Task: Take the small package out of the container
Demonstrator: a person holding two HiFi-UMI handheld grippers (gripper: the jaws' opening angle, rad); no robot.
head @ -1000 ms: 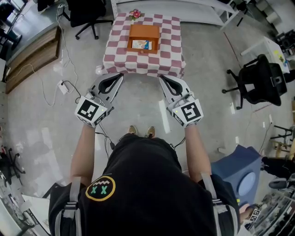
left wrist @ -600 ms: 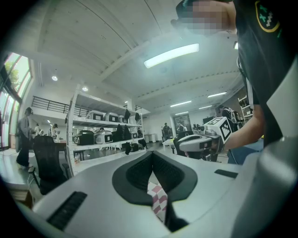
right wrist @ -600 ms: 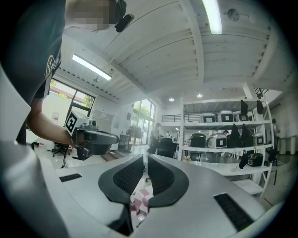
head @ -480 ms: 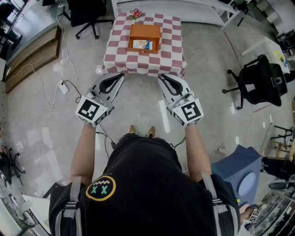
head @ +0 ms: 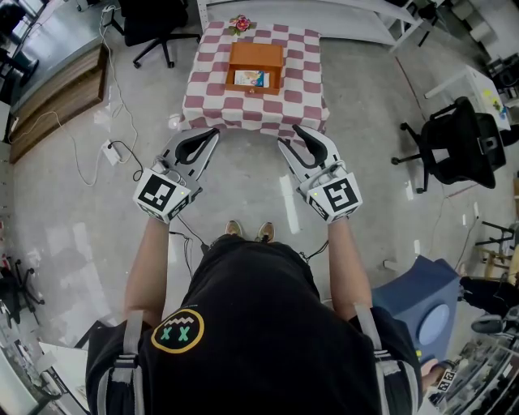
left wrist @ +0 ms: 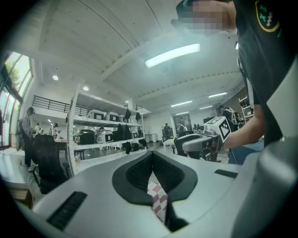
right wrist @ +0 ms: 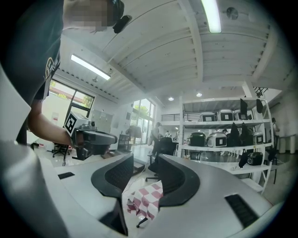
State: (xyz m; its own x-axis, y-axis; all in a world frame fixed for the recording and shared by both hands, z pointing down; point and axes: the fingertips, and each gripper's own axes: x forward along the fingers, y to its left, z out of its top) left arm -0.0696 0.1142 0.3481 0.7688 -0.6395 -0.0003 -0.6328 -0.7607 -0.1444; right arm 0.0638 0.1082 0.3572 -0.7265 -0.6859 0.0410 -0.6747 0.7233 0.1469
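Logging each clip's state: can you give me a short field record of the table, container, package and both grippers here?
table: small, red-and-white checked cloth, ahead of the person
wooden container: on the cloth
small package: blue and white, inside the container, untouched
flower: at the table's far edge
left gripper: jaws together, empty, short of the table
right gripper: jaws opening, nothing between them

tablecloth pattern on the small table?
The tablecloth is a dark red (maroon) and white checkerboard; the head view shows it best.
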